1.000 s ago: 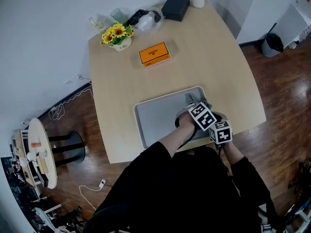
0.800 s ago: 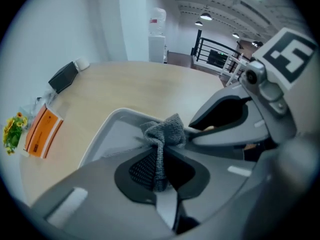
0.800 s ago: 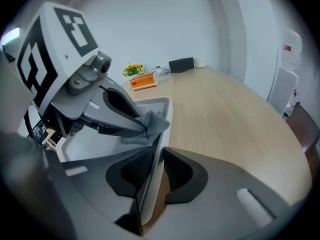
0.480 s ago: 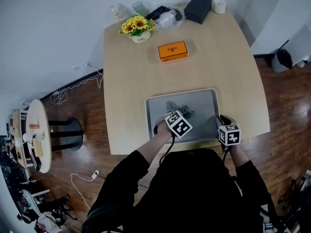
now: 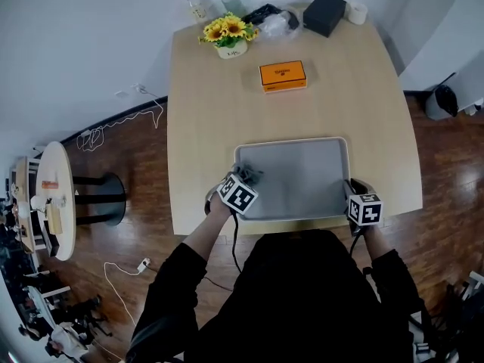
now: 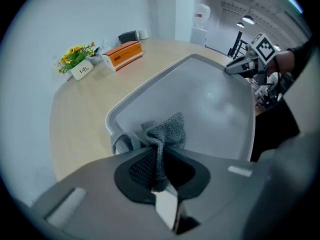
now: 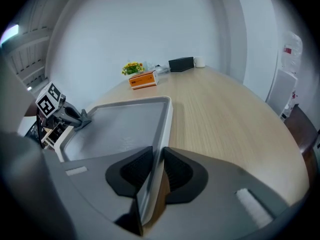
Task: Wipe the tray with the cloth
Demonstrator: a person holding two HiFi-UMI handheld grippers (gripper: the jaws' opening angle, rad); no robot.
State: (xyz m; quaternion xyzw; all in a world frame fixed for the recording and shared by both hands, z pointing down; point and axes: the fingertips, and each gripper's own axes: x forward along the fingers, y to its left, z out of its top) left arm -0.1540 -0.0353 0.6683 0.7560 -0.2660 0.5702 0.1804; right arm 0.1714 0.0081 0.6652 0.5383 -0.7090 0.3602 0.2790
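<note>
Left claw (image 6: 160, 154): clenched on the cloth (image 6: 165, 131). It points steeply down at the tray's near left corner.
Cloth: grey knit, bunched. One fold is pinched between the pads, and the rest lies on the tray floor just inside the left wall.
Right claw (image 7: 156, 168): clamped on the tray's right rim, which stands between its pads.
Tray (image 5: 302, 180): grey and shallow, lying along the near edge of the bench (image 5: 197, 127). We see no mark or spill left on its floor.
Stroke just made: we record a sweep of the cloth across the tray floor, from the right side to the left corner.
Task standing: we judge one full pass finished. The far strip of the floor may still need a return stroke.
Against a second ago: the left claw and cloth then sat hard by the right claw, and now they are well apart, at opposite ends of the tray. The right claw has not shifted, and the tray has kept its place.
Far end: orange box (image 5: 283, 75), sunflowers (image 5: 229, 30) and black box (image 5: 325, 13), all untouched.
</note>
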